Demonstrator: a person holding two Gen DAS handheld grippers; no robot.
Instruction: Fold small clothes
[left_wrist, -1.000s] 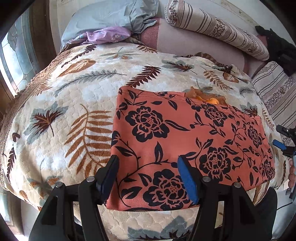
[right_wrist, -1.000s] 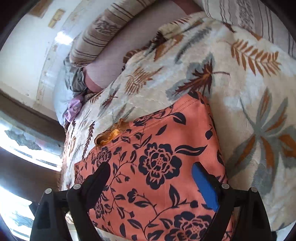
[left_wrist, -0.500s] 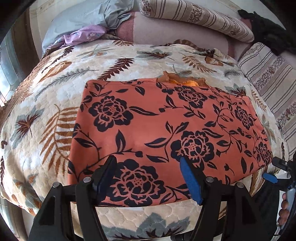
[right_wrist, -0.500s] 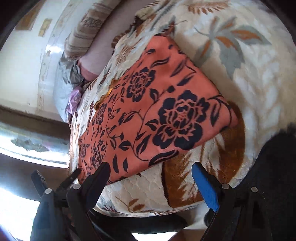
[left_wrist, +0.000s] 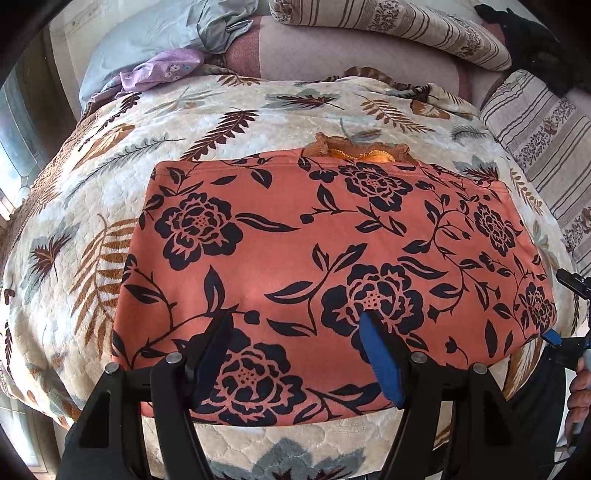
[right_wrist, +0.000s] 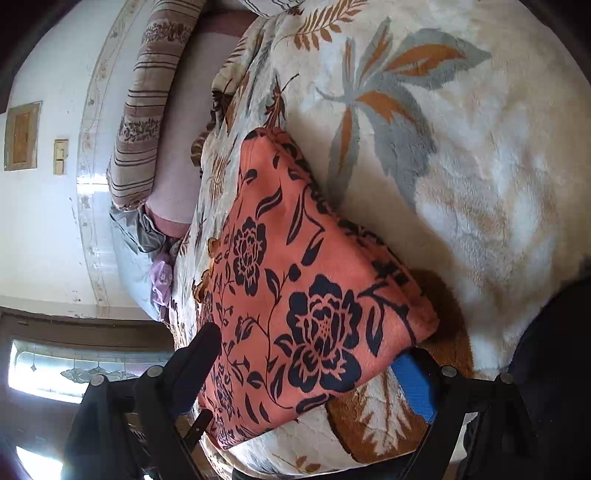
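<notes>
Left wrist: orange floral garment (left_wrist: 332, 266) folded once into a flat rectangle at bed blanket's (left_wrist: 229, 110) near edge, further folds judged pending; left tongs (left_wrist: 295, 343) wide apart above it, gripping nothing

Right wrist: soft knit on plush leaf-print fleece; right tongs (right_wrist: 314, 365) agape around near corner, unpinched

1. A bed covered by a cream blanket (left_wrist: 258, 122) printed with brown and grey leaves.
2. An orange garment (left_wrist: 314, 258) with black flowers lies flat on it (folded into a rectangle).
3. Striped pillows (left_wrist: 406, 26) and a lilac cloth (left_wrist: 166, 68) sit at the head.
</notes>
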